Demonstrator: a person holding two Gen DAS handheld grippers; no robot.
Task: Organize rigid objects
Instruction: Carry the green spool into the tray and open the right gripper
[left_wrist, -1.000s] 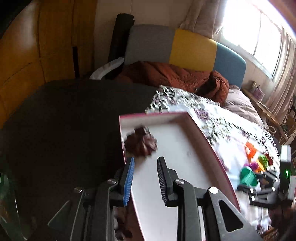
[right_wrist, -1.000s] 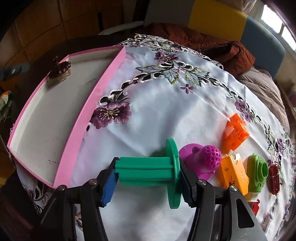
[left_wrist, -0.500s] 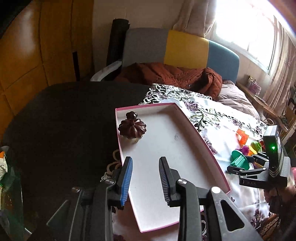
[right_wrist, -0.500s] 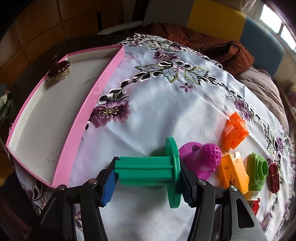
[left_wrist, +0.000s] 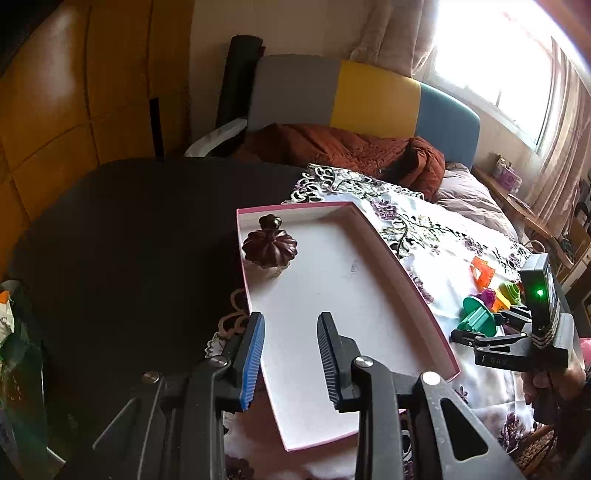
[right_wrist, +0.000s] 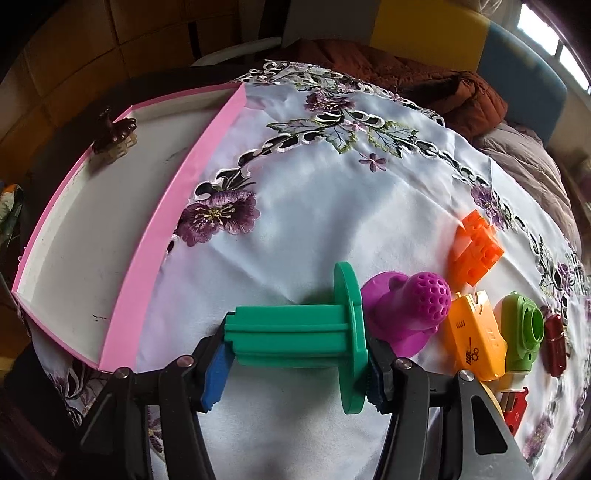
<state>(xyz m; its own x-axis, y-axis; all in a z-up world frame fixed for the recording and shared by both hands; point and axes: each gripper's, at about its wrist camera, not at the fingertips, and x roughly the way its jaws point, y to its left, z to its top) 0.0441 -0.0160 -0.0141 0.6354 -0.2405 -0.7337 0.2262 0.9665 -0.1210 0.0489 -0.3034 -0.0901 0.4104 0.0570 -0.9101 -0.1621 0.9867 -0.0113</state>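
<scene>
A pink-rimmed tray (left_wrist: 406, 273) with a white floor lies on the embroidered tablecloth; in the right wrist view its rim (right_wrist: 177, 192) runs along the left. A dark maroon ribbed knob-shaped piece (left_wrist: 269, 247) stands in the tray's far left corner (right_wrist: 112, 133). My left gripper (left_wrist: 291, 321) hovers over the tray's near part, open, with nothing between its fingers. My right gripper (right_wrist: 295, 354) is shut on a green flanged spool (right_wrist: 295, 332), held sideways just above the cloth to the right of the tray (left_wrist: 476, 317).
Beside the spool lie a purple perforated piece (right_wrist: 410, 306), an orange block (right_wrist: 476, 251), a yellow-orange piece (right_wrist: 472, 336), a light green piece (right_wrist: 521, 328) and a dark red capsule (right_wrist: 556, 339). A dark table surface (left_wrist: 129, 240) spreads left of the tray; a sofa stands behind.
My left gripper has drawn back from the maroon piece, which now stands alone in the tray corner, and its jaws stand slightly wider. The right gripper and the spool have not moved.
</scene>
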